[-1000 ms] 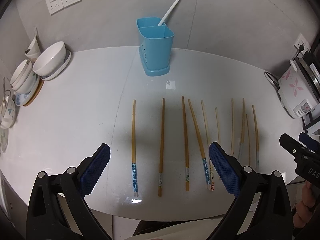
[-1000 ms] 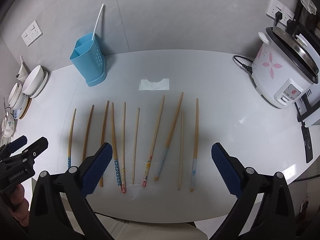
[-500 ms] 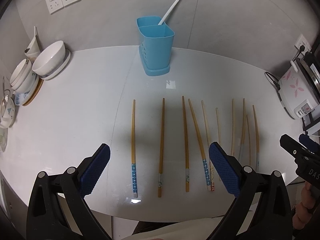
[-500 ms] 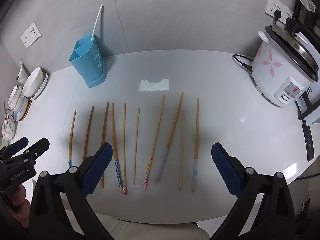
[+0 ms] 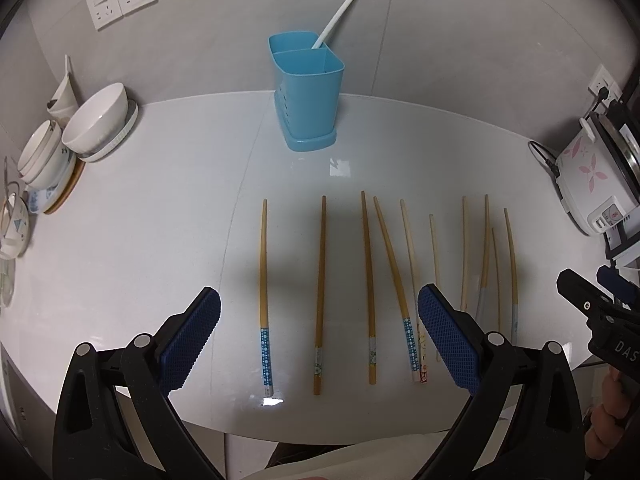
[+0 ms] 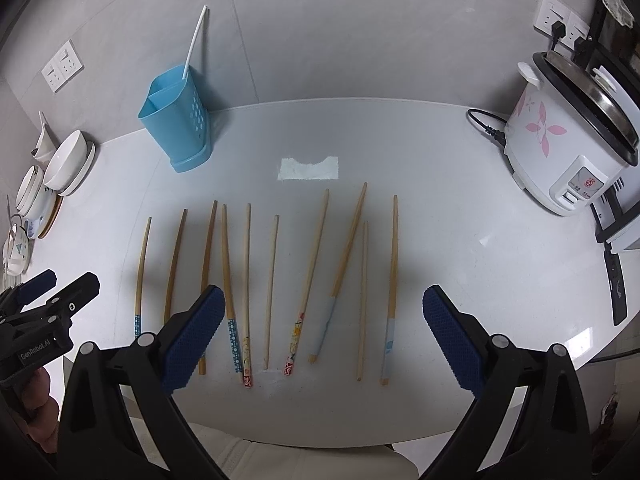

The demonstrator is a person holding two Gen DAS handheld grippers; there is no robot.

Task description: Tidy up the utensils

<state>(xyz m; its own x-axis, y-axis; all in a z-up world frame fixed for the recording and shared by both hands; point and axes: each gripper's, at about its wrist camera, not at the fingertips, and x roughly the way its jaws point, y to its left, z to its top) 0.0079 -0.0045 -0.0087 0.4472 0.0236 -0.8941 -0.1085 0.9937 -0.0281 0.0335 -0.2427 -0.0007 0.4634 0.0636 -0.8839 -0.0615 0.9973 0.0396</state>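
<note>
Both grippers — left gripper (image 5: 319, 320), right gripper (image 6: 319, 322) — are held wide open, empty; chopsticks (image 6: 271, 286) lie between the jaws, blue holder (image 5: 308, 92) beyond.

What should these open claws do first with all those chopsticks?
Probably lower the left gripper onto the leftmost chopstick. Both grippers are open and empty, ten chopsticks lie loose on the table, and the blue holder waits behind.
</note>
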